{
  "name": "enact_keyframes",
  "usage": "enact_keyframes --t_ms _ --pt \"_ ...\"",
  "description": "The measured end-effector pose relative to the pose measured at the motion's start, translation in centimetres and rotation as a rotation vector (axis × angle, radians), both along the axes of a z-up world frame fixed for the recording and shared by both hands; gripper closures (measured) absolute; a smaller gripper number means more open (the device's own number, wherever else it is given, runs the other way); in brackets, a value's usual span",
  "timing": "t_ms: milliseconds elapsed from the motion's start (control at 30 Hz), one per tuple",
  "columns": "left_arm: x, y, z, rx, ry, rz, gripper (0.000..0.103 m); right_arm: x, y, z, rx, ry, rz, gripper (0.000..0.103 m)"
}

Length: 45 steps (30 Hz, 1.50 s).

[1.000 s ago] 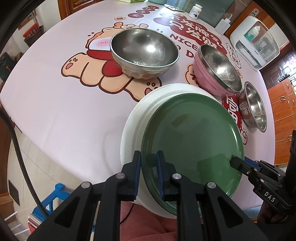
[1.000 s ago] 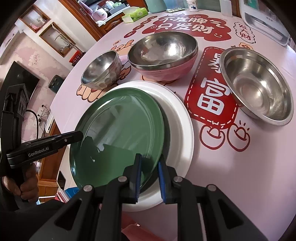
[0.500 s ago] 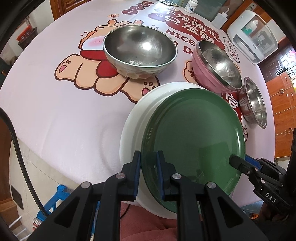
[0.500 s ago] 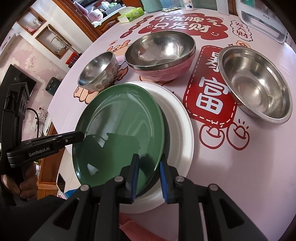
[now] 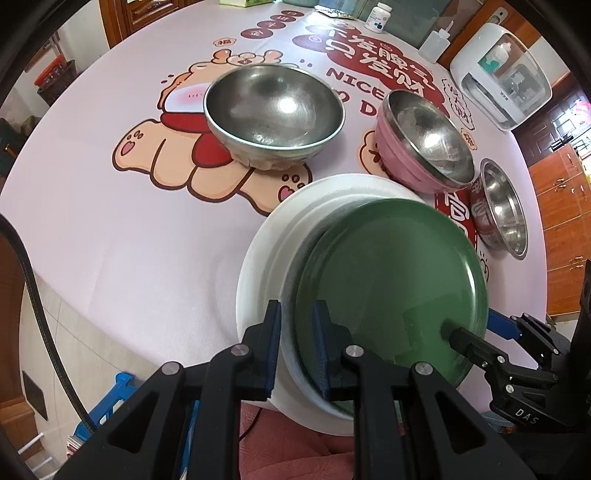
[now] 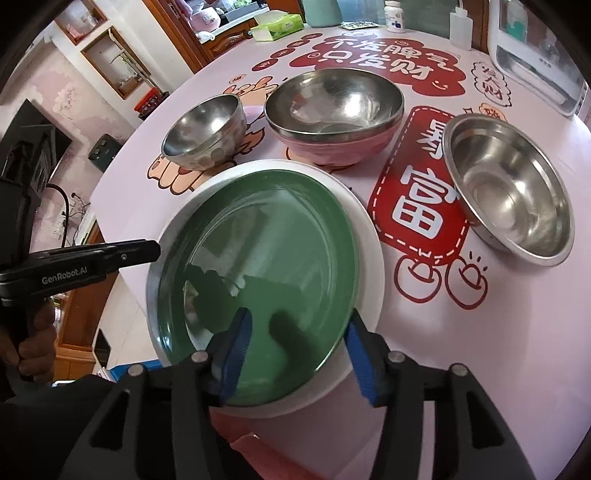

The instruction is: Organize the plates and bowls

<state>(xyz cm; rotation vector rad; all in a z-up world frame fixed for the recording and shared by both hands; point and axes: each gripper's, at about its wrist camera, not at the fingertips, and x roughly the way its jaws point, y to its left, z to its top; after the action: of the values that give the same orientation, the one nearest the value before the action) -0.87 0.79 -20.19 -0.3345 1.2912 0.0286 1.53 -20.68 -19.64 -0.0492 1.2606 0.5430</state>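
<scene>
A green plate (image 5: 388,288) lies on a larger white plate (image 5: 280,236) at the near table edge; both also show in the right wrist view, green (image 6: 266,258) on white (image 6: 369,236). My left gripper (image 5: 295,343) is shut on the green plate's near-left rim. My right gripper (image 6: 299,350) is open, its fingers (image 6: 236,350) straddling the plate's near rim. A steel bowl (image 5: 273,110), a pink bowl with steel bowls nested in it (image 5: 424,144) and a wide steel bowl (image 5: 498,210) stand beyond.
The round table (image 5: 92,240) has a pink printed cloth and drops off close below both grippers. A white appliance (image 5: 506,74), a squeeze bottle (image 5: 436,37), a pill bottle (image 5: 376,16) and a tissue box (image 6: 277,27) stand at the far side.
My right gripper has opened and let go of the green plate's rim. The green plate has settled lower onto the white plate. My left gripper stays clamped on the rim.
</scene>
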Motion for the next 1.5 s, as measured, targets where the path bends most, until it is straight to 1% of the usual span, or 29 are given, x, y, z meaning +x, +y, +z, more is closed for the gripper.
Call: enact_keyframes --t_ms 200,367,533,600,667,767,800,900,933,1133,1267,1400,1500 --pt "0.3 -0.9 1.3 0.003 -0.035 -0.009 0.085 -0.2 -0.5 0.8 0.009 -0.042 0.016 0.051" --pt "0.8 -2.3 2.6 0.002 -0.072 -0.036 0.082 0.0 -1.6 1.3 0.019 -0.067 -0.001 0.051" --pt "1.6 -4.5 4.2 0.003 -0.127 -0.076 0.074 0.1 -3.1 2.1 0.034 -0.111 -0.03 0.051" --pt "1.8 -5.2 4.7 0.0 -0.146 -0.093 0.071 0.1 -3.7 2.4 0.032 -0.134 -0.043 0.048" --pt "2.2 -6.2 5.1 0.0 -0.16 -0.116 0.07 0.2 -4.2 2.7 0.034 -0.157 -0.058 0.045" --pt "2.8 -7.6 5.6 0.001 -0.173 -0.147 0.07 0.3 -5.4 3.3 0.038 -0.191 -0.09 0.044" --pt "2.9 -8.0 5.8 0.002 -0.176 -0.154 0.068 0.3 -5.7 3.4 0.037 -0.2 -0.099 0.044" --pt "3.4 -9.3 6.2 0.01 -0.196 -0.178 0.057 0.4 -6.8 3.9 0.031 -0.245 -0.14 0.044" --pt "3.7 -9.9 6.4 0.018 -0.205 -0.188 0.056 0.5 -7.2 4.0 0.027 -0.263 -0.156 0.044" --pt "5.1 -12.5 6.3 0.021 -0.193 -0.238 0.056 0.9 -9.4 5.0 0.007 -0.363 -0.237 0.044" --pt "6.1 -14.4 5.9 0.017 -0.184 -0.275 0.051 1.4 -10.7 5.3 -0.046 -0.434 -0.296 0.044" --pt "7.4 -16.3 5.3 0.009 -0.174 -0.311 0.051 1.8 -12.1 5.2 -0.061 -0.451 -0.348 0.044" --pt "8.2 -17.2 4.9 0.004 -0.17 -0.321 0.048 2.2 -13.0 5.0 -0.077 -0.464 -0.379 0.044"
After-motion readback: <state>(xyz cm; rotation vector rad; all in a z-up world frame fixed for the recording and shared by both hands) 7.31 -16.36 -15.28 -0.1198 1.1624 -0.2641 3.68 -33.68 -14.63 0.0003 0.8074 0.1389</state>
